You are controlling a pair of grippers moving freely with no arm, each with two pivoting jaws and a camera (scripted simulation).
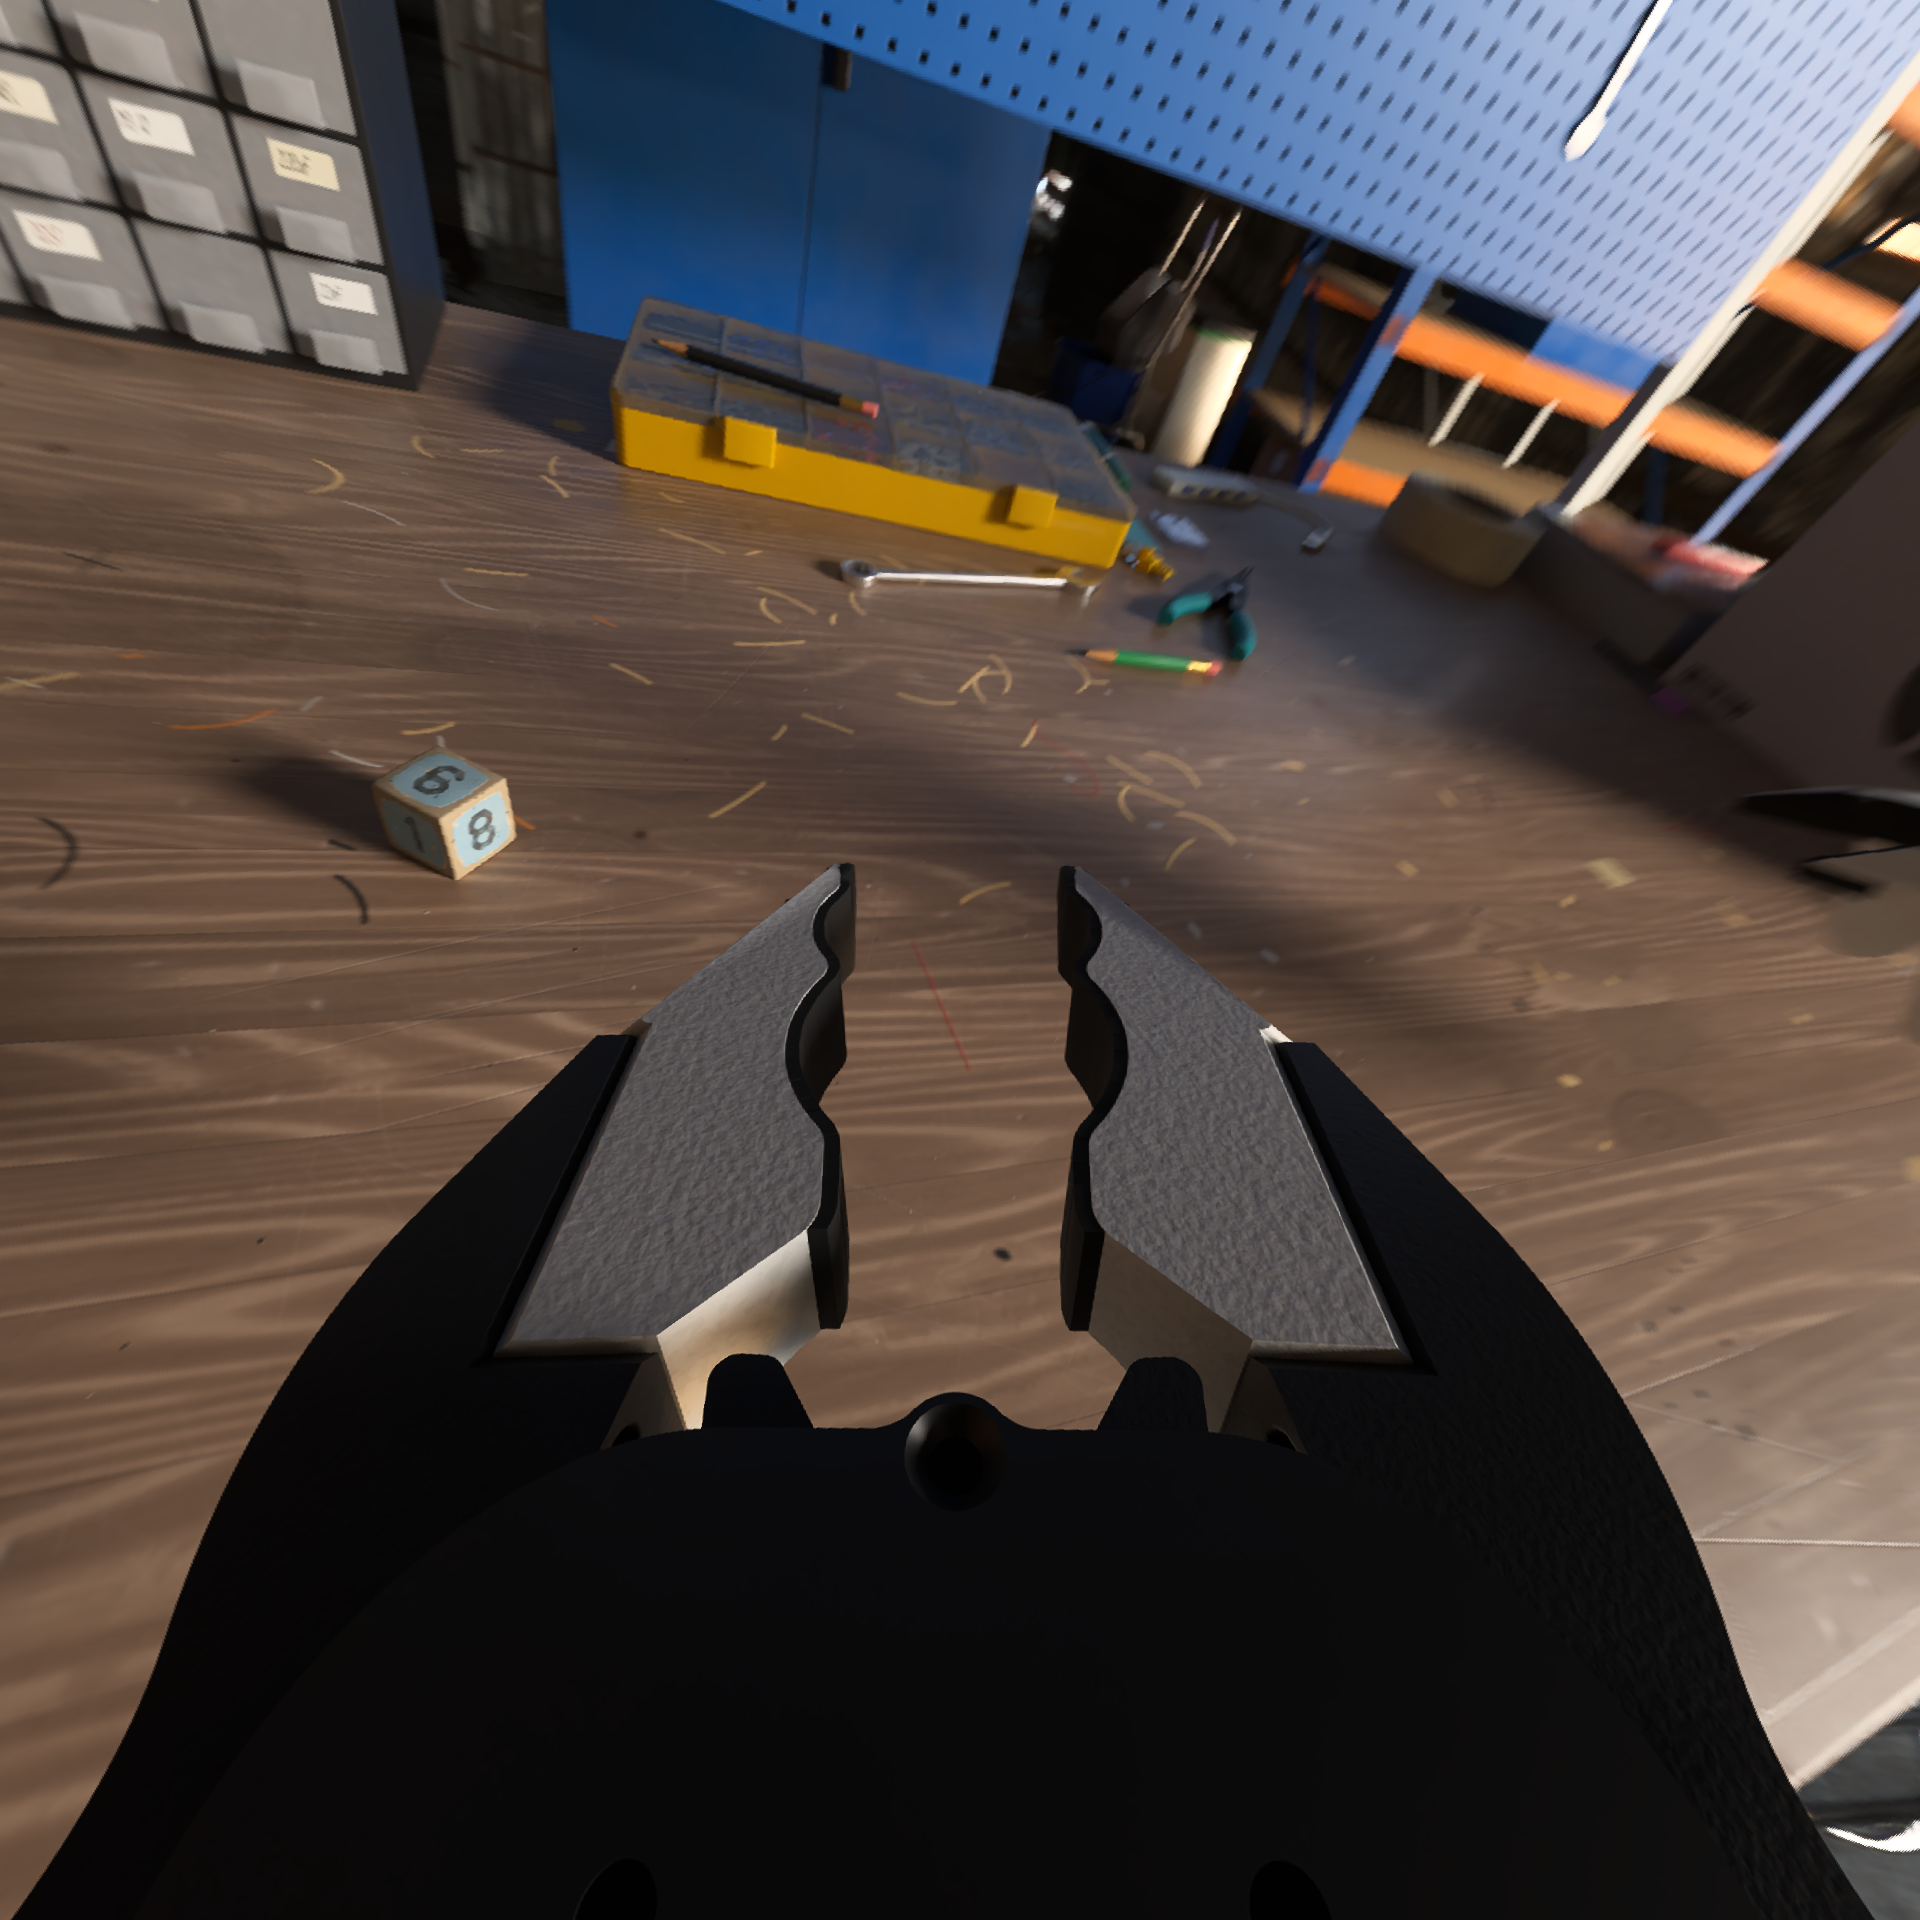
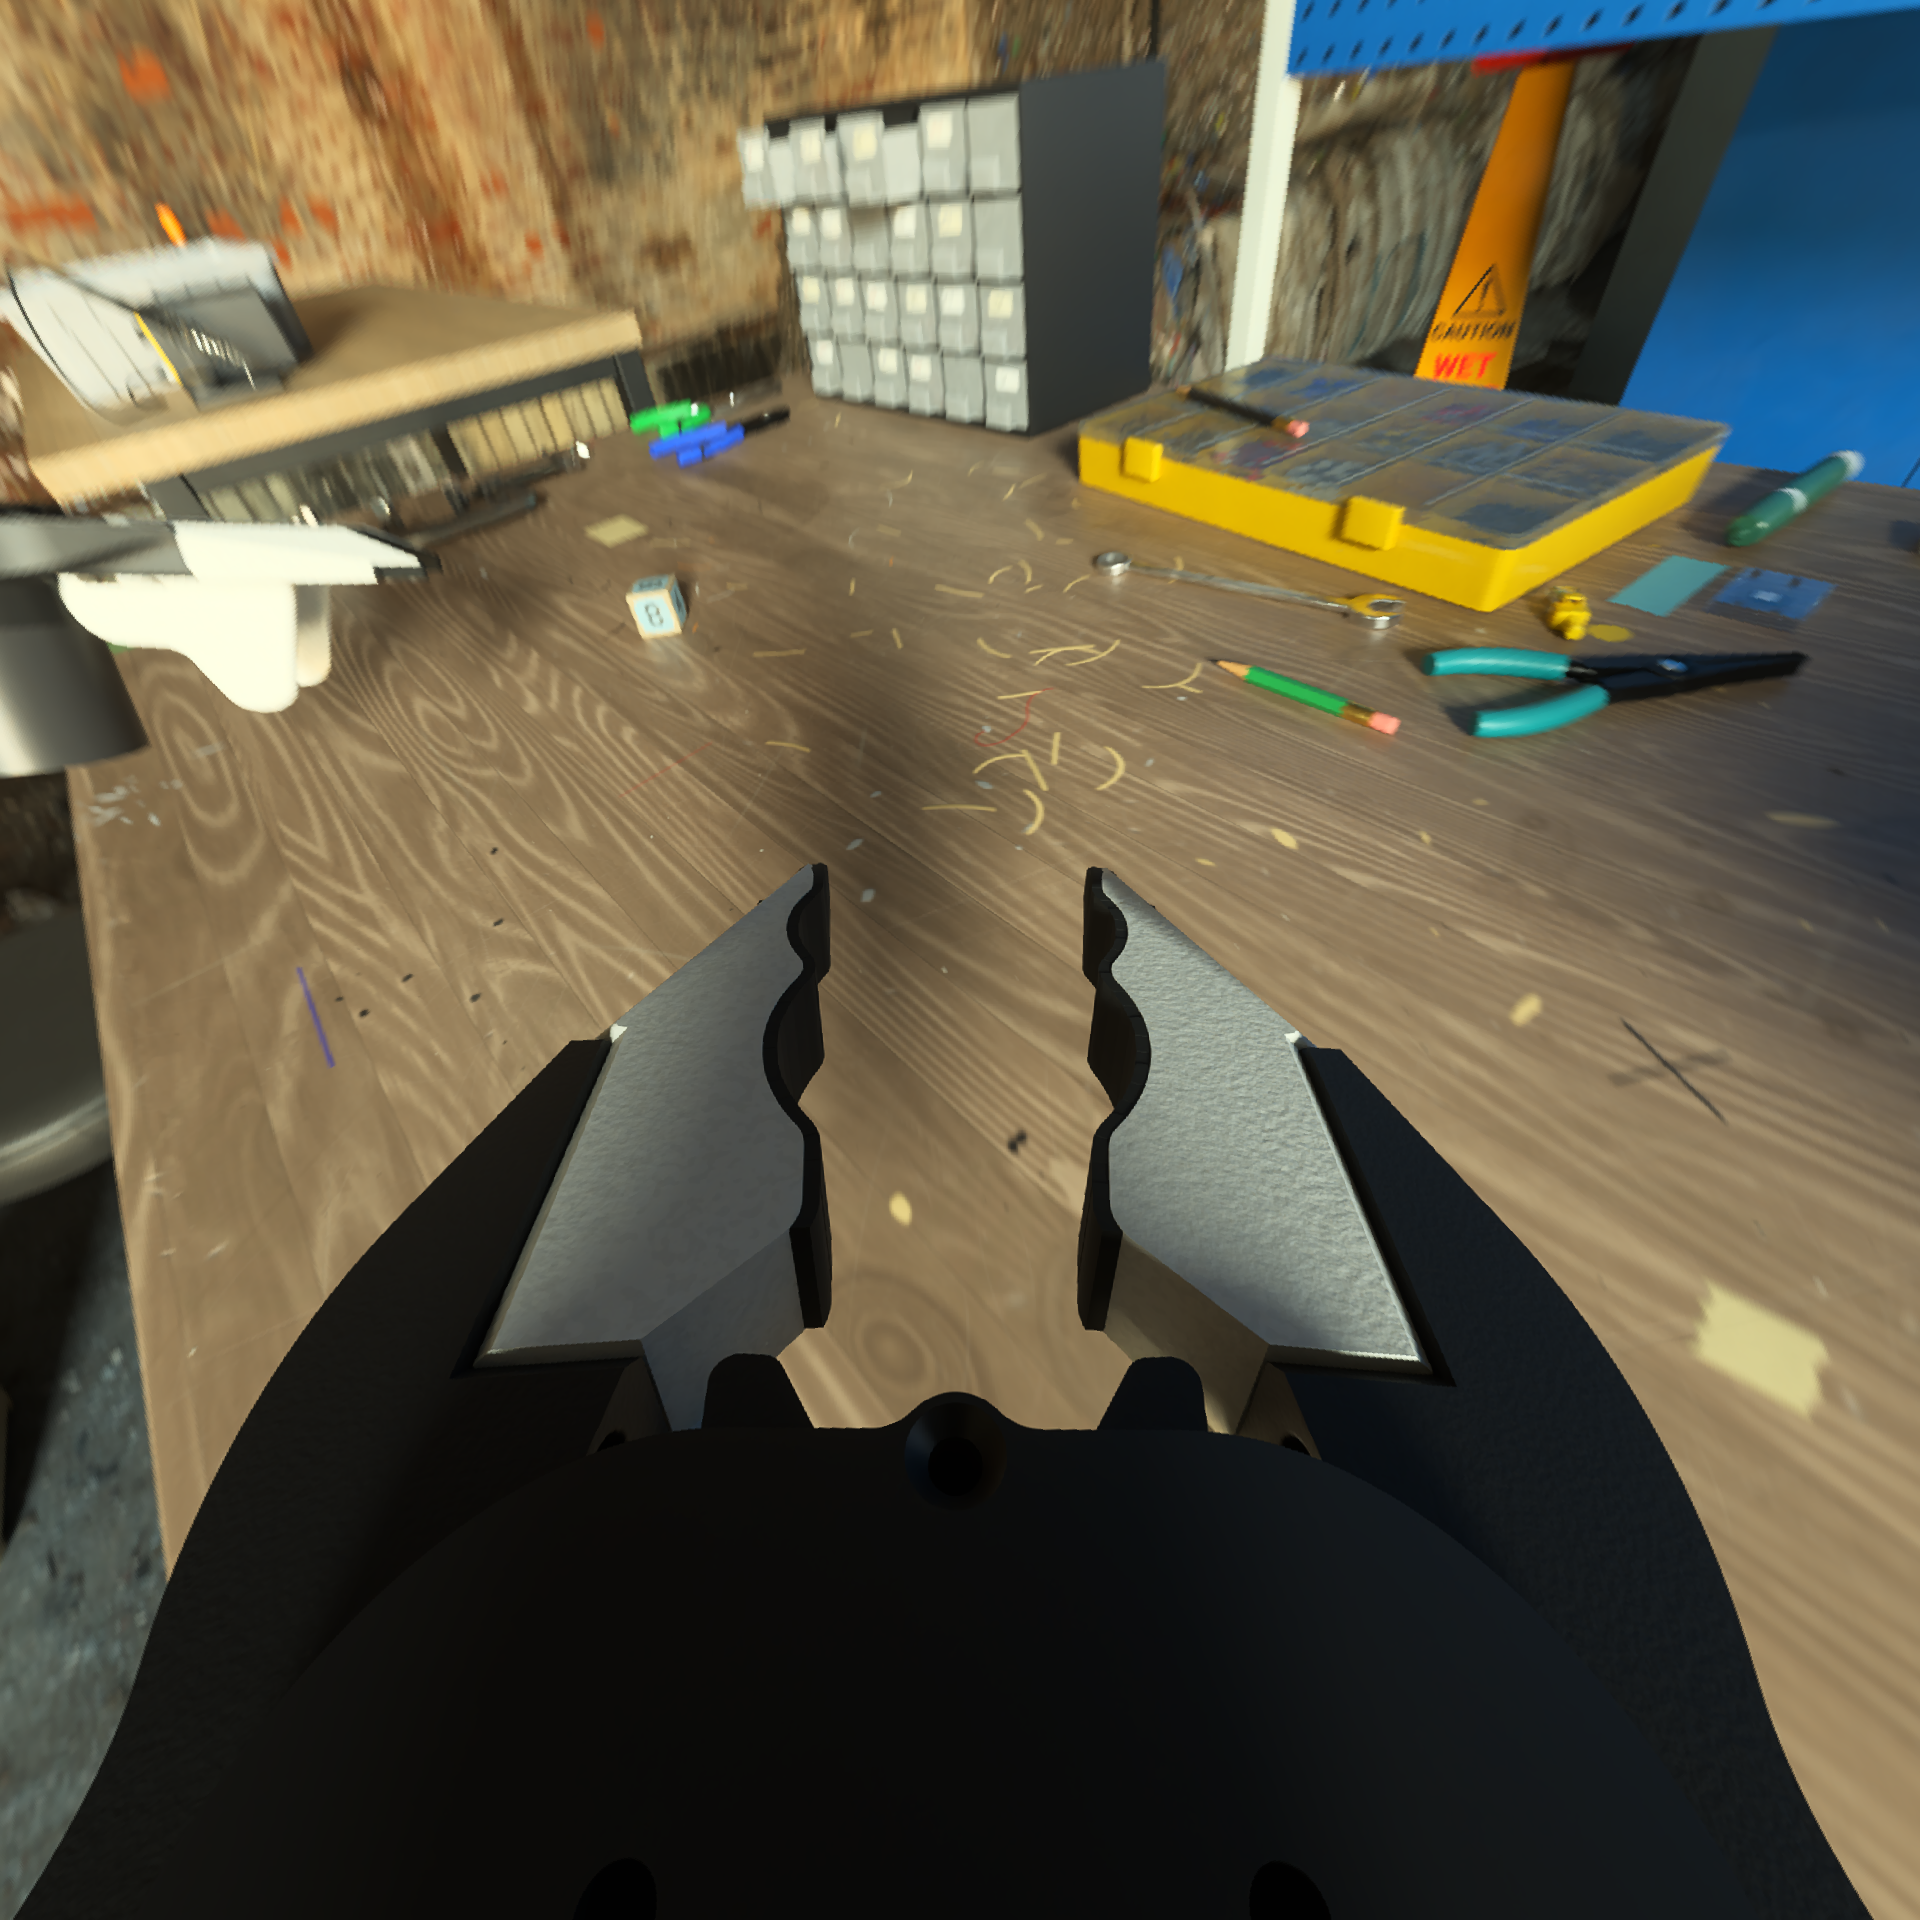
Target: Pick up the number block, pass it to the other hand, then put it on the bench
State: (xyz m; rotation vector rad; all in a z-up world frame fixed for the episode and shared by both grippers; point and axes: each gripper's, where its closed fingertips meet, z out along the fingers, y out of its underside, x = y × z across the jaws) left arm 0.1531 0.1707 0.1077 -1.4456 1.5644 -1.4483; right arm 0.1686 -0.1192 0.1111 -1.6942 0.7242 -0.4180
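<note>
Lay alone on the wooden table (image 1: 312, 1091): the number block (image 1: 444, 814), well short of the yellow parts case (image 1: 873, 473), toward the near edge and over toward the drawer cabinet (image 1: 197, 166). Sat ahead and off to the left of the left tool (image 1: 956, 894), clear of both fingers. Hung above the table with jaws spread and nothing between them. Same with the right tool (image 2: 956, 894): parted a little wider, empty, with the number block (image 2: 656, 608) far ahead and to the left, much nearer the case's side of the table than the tool.

Seen in the left wrist view alone: three faces of the block and, above the parts case, a blue pegboard (image 1: 1403, 135) and orange shelving (image 1: 1558, 384). Seen in the right wrist view alone: a brick wall (image 2: 416, 135), an orange floor sign (image 2: 1496, 239) behind the case, a green marker (image 2: 1792, 499) beside it, blue and green markers (image 2: 691, 431) by the cabinet. Shared by both, before the case: a wrench (image 2: 1247, 590), teal pliers (image 2: 1600, 686), a green pencil (image 2: 1309, 696).
</note>
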